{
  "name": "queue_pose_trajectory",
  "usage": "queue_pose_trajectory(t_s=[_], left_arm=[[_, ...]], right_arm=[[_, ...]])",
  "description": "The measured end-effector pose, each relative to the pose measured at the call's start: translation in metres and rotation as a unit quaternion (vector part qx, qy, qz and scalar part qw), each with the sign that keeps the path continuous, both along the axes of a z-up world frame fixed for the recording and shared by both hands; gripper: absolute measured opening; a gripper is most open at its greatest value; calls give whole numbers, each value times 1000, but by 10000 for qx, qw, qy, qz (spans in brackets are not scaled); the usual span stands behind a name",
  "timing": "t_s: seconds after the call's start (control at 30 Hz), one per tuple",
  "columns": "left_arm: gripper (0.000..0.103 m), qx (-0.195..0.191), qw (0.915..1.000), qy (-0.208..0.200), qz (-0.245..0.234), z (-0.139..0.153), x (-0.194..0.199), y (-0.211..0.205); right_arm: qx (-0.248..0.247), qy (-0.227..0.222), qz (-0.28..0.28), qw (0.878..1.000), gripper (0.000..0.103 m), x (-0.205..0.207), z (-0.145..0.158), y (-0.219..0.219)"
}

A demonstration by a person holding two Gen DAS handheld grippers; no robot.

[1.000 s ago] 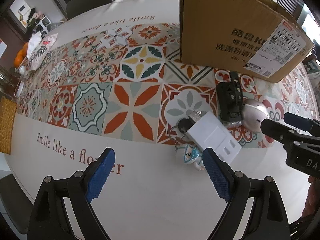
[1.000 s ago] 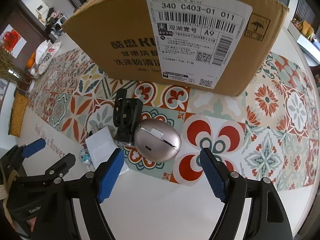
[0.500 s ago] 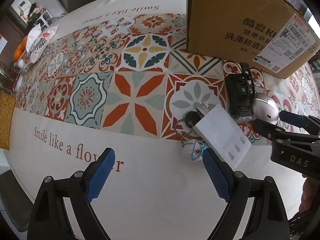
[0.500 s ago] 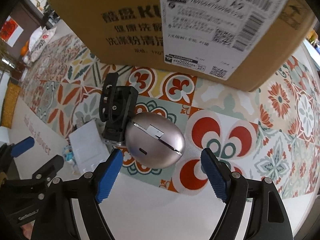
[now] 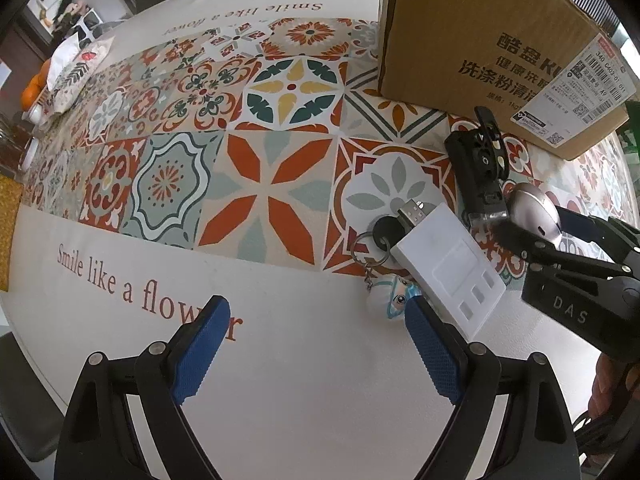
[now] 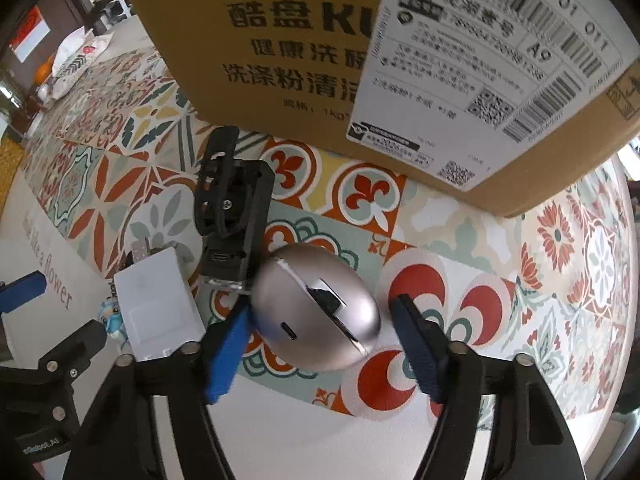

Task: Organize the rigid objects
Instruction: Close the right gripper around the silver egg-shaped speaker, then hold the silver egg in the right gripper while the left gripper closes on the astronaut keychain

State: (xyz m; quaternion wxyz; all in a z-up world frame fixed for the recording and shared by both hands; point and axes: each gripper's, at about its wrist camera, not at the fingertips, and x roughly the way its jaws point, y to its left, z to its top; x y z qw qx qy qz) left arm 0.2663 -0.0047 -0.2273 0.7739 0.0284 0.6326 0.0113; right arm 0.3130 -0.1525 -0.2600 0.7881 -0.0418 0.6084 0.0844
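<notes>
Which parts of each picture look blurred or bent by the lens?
Left wrist view: the cardboard box edges bow from fisheye distortion, and the right claw is smeared. Right wrist view: the near shipping label is soft, and the left blue pad is motion-blurred.

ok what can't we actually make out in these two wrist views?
- Cardboard box: top and inside cut off by the frame edge in both views.
- Keychain: partly hidden under the white card and behind a left gripper finger.
- Silver egg-shaped case: far side hidden; in the left view the right gripper covers most of it. Pad contact unclear, left finger motion-blurred.
- Black clip device: underside hidden.
</notes>
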Motion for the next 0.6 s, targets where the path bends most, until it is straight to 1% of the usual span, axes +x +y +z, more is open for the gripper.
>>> queue_pose_trajectory(t_s=[0.03,0.2,0.33,0.6], left_arm=[[90,-20,10000,-2,8,0,0,0],[90,-36,10000,4,0,1,-1,0],[90,-125,9999,-4,-59,3,-2,-2],[89,-188,9984,32,-534,6,-11,-15]], right_arm=[[11,-14,7,10000,60,0,1,1],[101,-35,-22,9999,60,-1,2,2],[256,-32,-133,9996,59,-3,10,-9],[524,-4,-392,9979,60,-25,24,-25]])
